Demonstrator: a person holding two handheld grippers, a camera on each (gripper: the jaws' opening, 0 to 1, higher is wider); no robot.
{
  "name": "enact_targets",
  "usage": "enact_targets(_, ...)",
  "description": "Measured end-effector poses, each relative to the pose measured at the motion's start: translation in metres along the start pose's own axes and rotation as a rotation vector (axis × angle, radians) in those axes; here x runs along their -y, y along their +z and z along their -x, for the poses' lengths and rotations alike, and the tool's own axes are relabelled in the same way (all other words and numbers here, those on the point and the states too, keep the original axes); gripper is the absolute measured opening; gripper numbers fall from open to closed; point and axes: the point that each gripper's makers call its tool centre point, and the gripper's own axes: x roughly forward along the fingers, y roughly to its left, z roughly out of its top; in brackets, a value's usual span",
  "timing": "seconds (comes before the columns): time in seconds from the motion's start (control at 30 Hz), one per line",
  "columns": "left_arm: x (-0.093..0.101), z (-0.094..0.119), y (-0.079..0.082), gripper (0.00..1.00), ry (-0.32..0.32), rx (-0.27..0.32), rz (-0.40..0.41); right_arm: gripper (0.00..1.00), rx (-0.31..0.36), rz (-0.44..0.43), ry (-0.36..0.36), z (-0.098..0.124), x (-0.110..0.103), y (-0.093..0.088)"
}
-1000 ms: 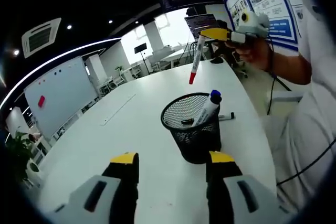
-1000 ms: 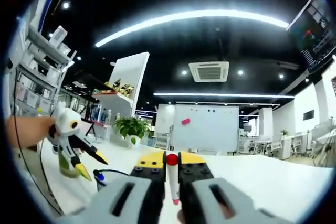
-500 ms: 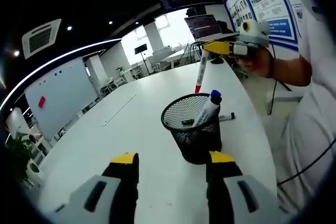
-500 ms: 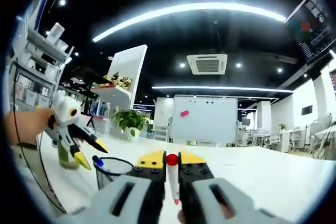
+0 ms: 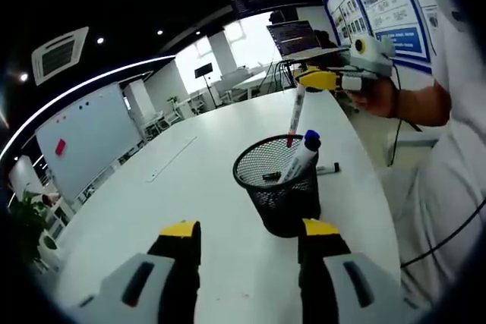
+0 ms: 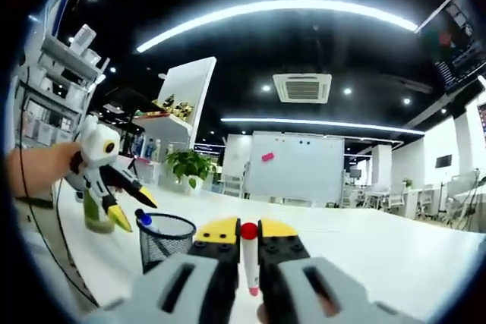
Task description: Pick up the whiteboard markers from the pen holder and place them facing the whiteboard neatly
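While our left gripper hangs open just short of the mesh pen holder on the white counter, a blue-capped marker leans inside, and a dark pen lies beyond it. Our right gripper holds the red marker above the holder's rim.

From the right gripper view, the jaws clamp that red marker, pointed toward the whiteboard; the holder sits to the left. We judge, perhaps, the carry step; next comes lowering it flat, aligned with the board.
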Motion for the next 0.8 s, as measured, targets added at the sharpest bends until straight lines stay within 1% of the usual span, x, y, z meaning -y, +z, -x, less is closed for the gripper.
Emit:
enact_targets(0.17,0.001,0.000,0.000,0.53,-0.001,0.000,0.000,0.08,0.004,-0.016,-0.018,0.002,0.004,-0.003)
enact_targets(0.23,0.001,0.000,0.000,0.53,-0.001,0.000,0.000,0.08,0.002,-0.010,-0.026,0.003,0.005,-0.004)
enact_targets(0.43,0.001,0.000,0.001,0.53,-0.001,0.000,0.000,0.08,-0.009,-0.012,-0.028,0.004,0.005,-0.009)
enact_targets(0.53,0.002,0.000,0.001,0.53,-0.002,0.000,0.000,0.08,-0.011,-0.010,-0.028,0.004,0.004,-0.010)
enact_targets(0.8,0.003,0.001,0.002,0.53,-0.001,0.001,-0.001,0.08,-0.035,-0.006,-0.018,0.004,-0.004,-0.019)
